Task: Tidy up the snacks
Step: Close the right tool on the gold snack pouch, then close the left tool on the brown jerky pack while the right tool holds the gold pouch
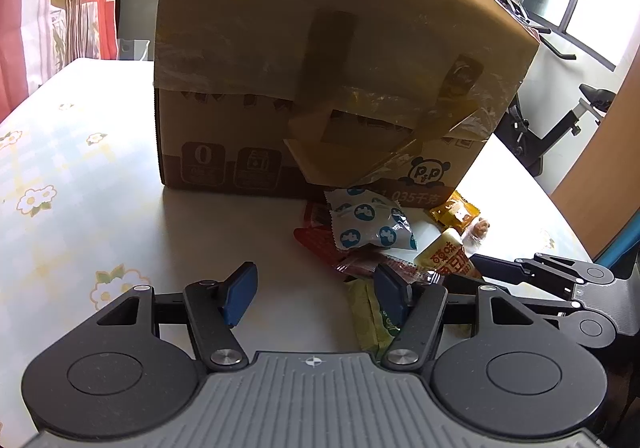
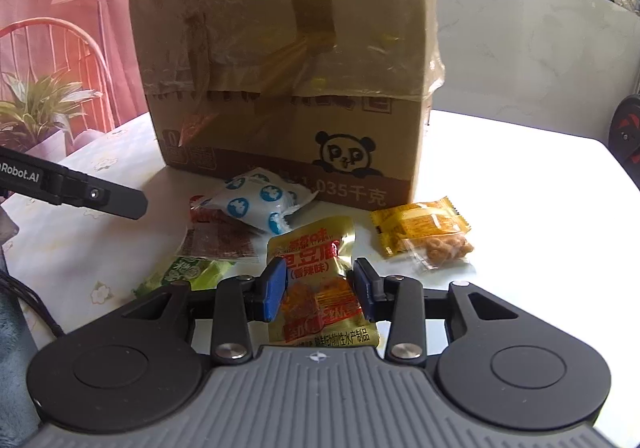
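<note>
Snack packets are seen scattered on the table (image 2: 500, 151) in front of a taped cardboard box (image 2: 288, 59), which stands closed as far as can be judged. The right gripper (image 2: 320, 284) is positioned astride the gold tofu packet (image 2: 320, 288); its blue pads are set at the packet's two edges and appear to be pinching it, though firm contact on the right-hand pad cannot be fully confirmed. The left gripper (image 1: 312, 296) is held spread with nothing between its fingers, above bare table and the edge of a green packet (image 1: 370, 318).

Remaining items are located as follows: a white packet with blue dots (image 2: 260, 203) lies on top of a red-brown packet (image 2: 220, 240) near the box, and a yellow packet (image 2: 420, 230) with a clear nut pouch (image 2: 444, 250) lies apart to the right.

Failure risks are judged as follows:
- The foil film is slick and soft. If the packet is gripped only by its edges, it may buckle or slip out when lifted.
- The packet may be crushed if excessive closing force is applied.
- The two grippers are working close together; a collision may result if the left one is advanced toward the same pile.
- No open container is visible. If the box flaps remain taped, no destination is available for the lifted packet.
</note>
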Motion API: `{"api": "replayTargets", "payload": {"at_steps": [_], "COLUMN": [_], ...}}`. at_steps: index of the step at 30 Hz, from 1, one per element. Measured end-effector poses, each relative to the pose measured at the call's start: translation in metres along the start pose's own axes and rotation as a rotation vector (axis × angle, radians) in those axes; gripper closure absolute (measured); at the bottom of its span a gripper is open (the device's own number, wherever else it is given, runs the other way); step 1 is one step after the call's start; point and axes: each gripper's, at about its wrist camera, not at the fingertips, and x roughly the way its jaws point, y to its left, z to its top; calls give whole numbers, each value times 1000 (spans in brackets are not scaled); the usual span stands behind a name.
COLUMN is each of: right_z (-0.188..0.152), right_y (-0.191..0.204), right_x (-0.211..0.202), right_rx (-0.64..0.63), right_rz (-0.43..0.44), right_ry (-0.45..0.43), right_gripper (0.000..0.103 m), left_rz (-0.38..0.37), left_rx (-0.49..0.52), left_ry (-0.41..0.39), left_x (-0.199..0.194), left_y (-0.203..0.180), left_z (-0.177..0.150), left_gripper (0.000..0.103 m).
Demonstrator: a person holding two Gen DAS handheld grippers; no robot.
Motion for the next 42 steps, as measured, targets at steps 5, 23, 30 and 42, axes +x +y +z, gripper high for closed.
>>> {"api": "replayTargets", "payload": {"at_steps": [5, 23, 30, 42], "right_z": [0, -10, -11, -11], "right_y": [17, 9, 7, 7], "right_x": [-3, -2, -1, 1], "right_rx": [-46, 13, 9, 18], "right_rz": [49, -7, 16, 19], "right_ry": [-2, -28, -24, -18], "right_gripper": [64, 64, 64, 64], "left_rz": [0, 21, 53, 144], "left_rx": [-11, 26, 76, 243], "left_ry": [0, 70, 81, 55], "left_x": [-1, 20, 27, 32], "left_y": [3, -1, -4, -22], "left_z": [1, -11, -17, -27], "left_gripper": [36, 36, 36, 32]}}
